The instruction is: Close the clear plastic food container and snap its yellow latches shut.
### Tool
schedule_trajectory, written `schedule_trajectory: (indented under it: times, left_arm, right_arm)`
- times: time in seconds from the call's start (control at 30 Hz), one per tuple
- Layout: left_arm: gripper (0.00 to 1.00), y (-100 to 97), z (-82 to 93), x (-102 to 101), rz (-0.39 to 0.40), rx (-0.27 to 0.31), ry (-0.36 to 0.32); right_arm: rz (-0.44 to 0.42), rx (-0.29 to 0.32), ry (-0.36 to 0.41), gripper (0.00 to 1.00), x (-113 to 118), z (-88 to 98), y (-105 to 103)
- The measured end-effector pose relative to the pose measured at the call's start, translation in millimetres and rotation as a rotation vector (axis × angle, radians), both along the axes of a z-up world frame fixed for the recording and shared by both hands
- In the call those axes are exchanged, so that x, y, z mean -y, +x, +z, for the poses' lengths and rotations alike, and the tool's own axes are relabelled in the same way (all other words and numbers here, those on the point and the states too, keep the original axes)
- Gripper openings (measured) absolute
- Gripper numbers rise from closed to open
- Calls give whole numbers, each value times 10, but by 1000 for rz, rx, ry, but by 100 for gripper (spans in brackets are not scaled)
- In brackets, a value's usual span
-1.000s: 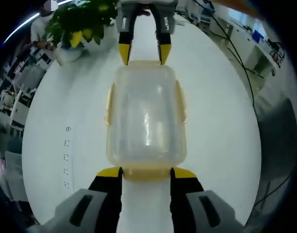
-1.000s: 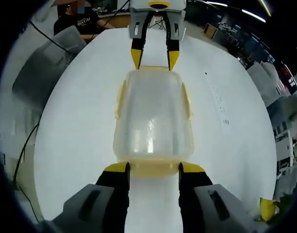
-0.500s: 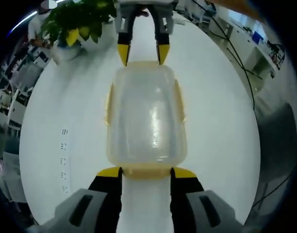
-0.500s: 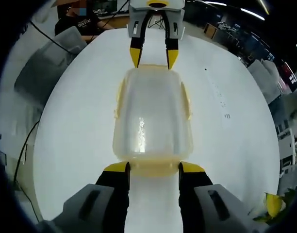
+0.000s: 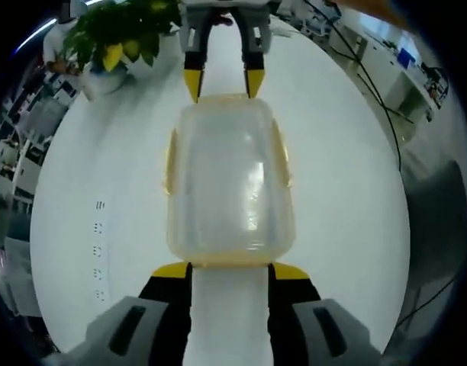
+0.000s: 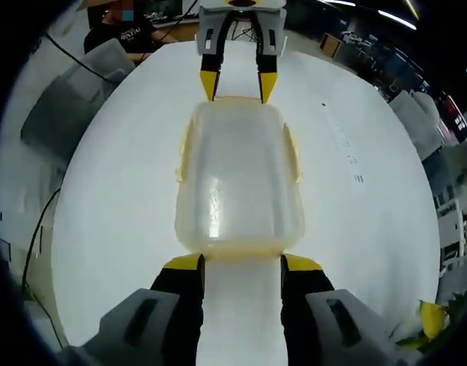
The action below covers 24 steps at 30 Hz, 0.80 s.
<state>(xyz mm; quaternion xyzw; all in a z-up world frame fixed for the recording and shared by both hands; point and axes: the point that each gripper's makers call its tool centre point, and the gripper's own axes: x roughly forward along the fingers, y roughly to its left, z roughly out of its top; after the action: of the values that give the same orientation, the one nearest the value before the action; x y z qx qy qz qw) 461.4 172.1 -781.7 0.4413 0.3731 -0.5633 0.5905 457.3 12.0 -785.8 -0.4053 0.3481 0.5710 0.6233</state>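
Note:
The clear plastic container [image 5: 230, 175] [image 6: 237, 179] lies lengthwise on the white table [image 5: 348, 198] with its lid on. Yellow latches [image 5: 171, 160] [image 6: 184, 152] run along its long sides. My left gripper [image 5: 230, 271] is open, with its yellow-tipped jaws flanking the near short end, where only a thin yellow strip of the end latch shows. My right gripper [image 6: 241, 263] stands the same way at the opposite end, open. Each gripper appears at the far end in the other view: the right gripper [image 5: 222, 85] and the left gripper [image 6: 237, 85], jaws apart astride the container's end.
A potted green plant [image 5: 123, 38] stands at one corner of the table. A grey chair [image 6: 73, 99] and a seated person [image 6: 130, 34] are beyond the table's edge. Cables [image 5: 371, 84] and desks lie further off. Small printed marks [image 5: 100, 248] dot the tabletop.
The yellow end latch that stuck out between each gripper's jaws has drawn in under the container's edge. Both grippers sit slightly closer to the container's ends.

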Motion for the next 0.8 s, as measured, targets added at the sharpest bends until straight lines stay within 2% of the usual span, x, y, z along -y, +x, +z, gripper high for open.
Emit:
schedule_trajectory:
  times: [0.03,0.1,0.17,0.2,0.3,0.43,0.5,0.53,0.6,0.63,0.67,0.7,0.73,0.8]
  left_arm:
    - [33,-5,-6,-7,1,-2,4]
    - [27,7,-9,-12,-17,17,9]
    - [24,26,-8,-16,-19,22,12]
    - [25,16,-13,-15,-9,11,9]
    - [26,16,-23,-29,-11,10,11]
    - [26,0,-79,-111,-3,0,37]
    - [27,-9,-105,-221,40,-15,68]
    - [28,21,-107,-297,78,-7,85]
    - [30,59,-90,-432,139,1,118]
    - [33,56,-85,-449,148,-4,119]
    - [36,50,-58,-460,183,-21,92]
    - [36,63,-27,-445,220,-30,57]
    - [36,98,31,-424,321,-50,-6]
    - [38,85,106,-378,444,-114,-89]
  right_arm:
    - [-5,-4,-2,32,10,-2,-3]
    - [13,-5,-31,14,66,-55,-7]
    - [3,5,-40,5,86,-95,5]
    - [-11,8,-38,6,94,-107,19]
    - [-34,-46,-16,14,80,-112,-81]
    - [-23,-59,-28,12,107,-130,-134]
    - [-70,-78,-33,14,177,-142,-122]
    - [-145,-93,-24,16,221,-143,-96]
    - [-310,-139,-9,30,322,-144,-23]
    - [-325,-126,6,39,336,-134,19]
    - [-333,-114,21,45,346,-115,47]
    - [-393,-126,11,44,407,-92,59]
    - [-444,-131,10,39,441,-75,84]
    - [-493,-126,45,25,452,-4,152]
